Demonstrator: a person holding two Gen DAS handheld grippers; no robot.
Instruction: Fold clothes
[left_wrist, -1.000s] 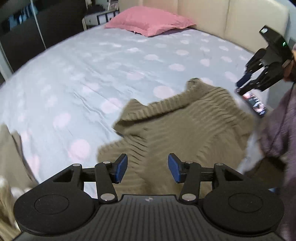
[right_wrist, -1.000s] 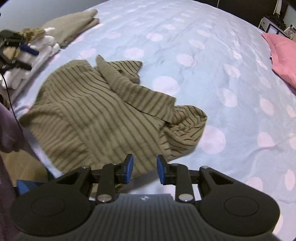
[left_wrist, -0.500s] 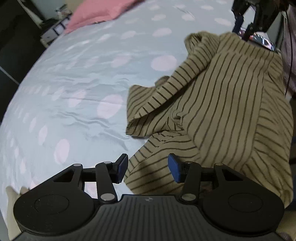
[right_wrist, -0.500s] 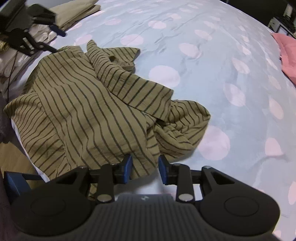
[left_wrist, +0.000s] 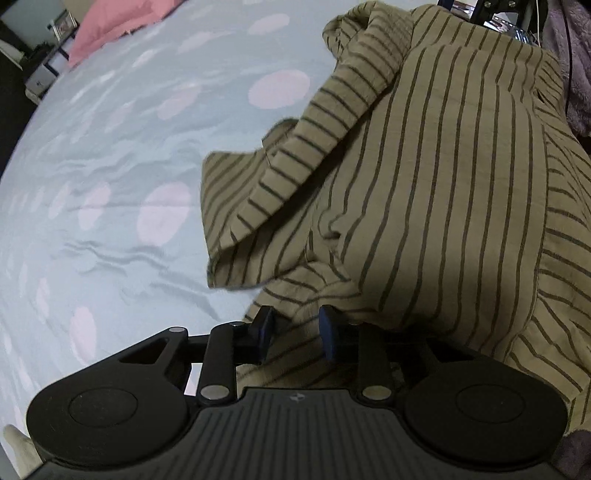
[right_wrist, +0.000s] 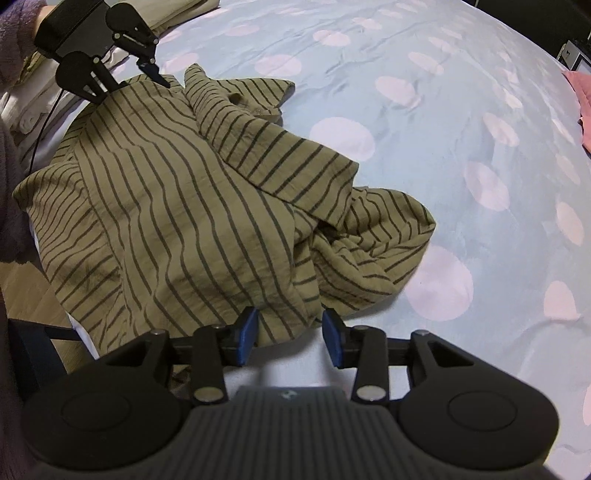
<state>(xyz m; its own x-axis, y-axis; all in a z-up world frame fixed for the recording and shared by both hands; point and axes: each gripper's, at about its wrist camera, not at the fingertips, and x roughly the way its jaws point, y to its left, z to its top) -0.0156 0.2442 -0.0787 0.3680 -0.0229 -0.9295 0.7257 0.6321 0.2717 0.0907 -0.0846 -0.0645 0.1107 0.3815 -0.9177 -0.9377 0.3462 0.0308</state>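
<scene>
Olive shirt (right_wrist: 177, 206): crinkled woven cloth with thin dark stripes, lying in a rumpled heap on the bed near its edge; one sleeve (left_wrist: 295, 173) is flopped across the body, and a bunched fold (right_wrist: 373, 254) sits toward the sheet side.
Sheet (left_wrist: 110, 166): pale blue, smooth with shallow wrinkles, printed with soft pink round dots.
Left gripper (left_wrist: 295, 330): black frame, blue pads (left_wrist: 328, 332) parted, a ridge of shirt hem between them; whether the pads touch the cloth cannot be told. In the right wrist view it shows at the shirt's far corner (right_wrist: 147, 70).
Right gripper (right_wrist: 290, 334): blue pads (right_wrist: 247, 334) spread wide, set at the shirt's near hem, the left pad just beside the cloth, nothing pinched.
Pillow (left_wrist: 114, 26): pink, flat, at the far end of the bed.
Folded pile (right_wrist: 177, 11): beige and white cloth stacked beyond the shirt, near the left gripper.
Purple sleeve (left_wrist: 572, 66): fuzzy fleece at the frame's edge.
</scene>
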